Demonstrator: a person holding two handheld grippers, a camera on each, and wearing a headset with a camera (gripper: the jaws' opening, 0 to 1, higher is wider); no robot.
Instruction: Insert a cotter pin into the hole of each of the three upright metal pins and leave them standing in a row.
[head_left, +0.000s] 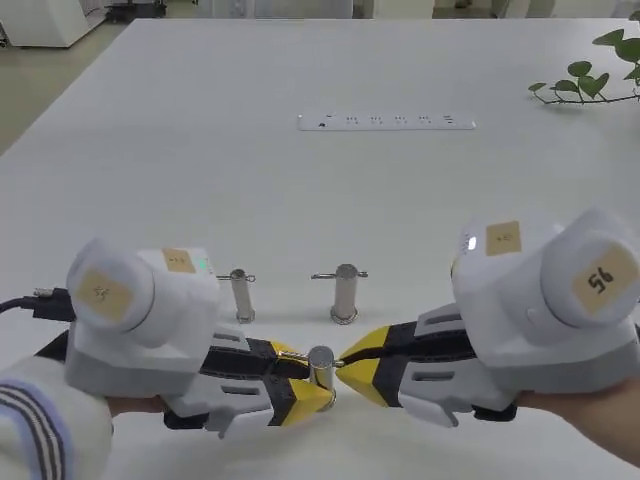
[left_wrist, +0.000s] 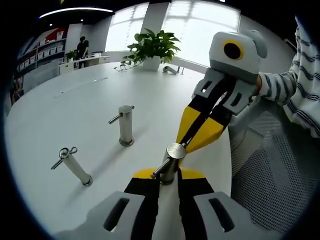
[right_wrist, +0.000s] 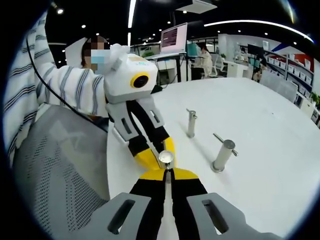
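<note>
Three metal pins are on the white table (head_left: 300, 200). Two stand upright behind the grippers, one on the left (head_left: 240, 295) and one on the right (head_left: 345, 295), each with a cotter pin through its top. The third metal pin (head_left: 320, 365) is near the front edge, and my left gripper (head_left: 308, 376) is shut on its body. In the left gripper view this pin (left_wrist: 170, 167) stands between the jaws, with a thin rod sticking out of its side. My right gripper (head_left: 350, 365) is shut on a thin cotter pin (right_wrist: 167, 175), its tip at the pin's head (right_wrist: 166, 158).
A white power strip (head_left: 386, 122) lies far back at the middle. A leafy plant (head_left: 600, 80) reaches in at the back right. A grey mesh chair (left_wrist: 270, 165) sits just off the table's front edge, where the person in a striped sleeve (right_wrist: 55, 95) is.
</note>
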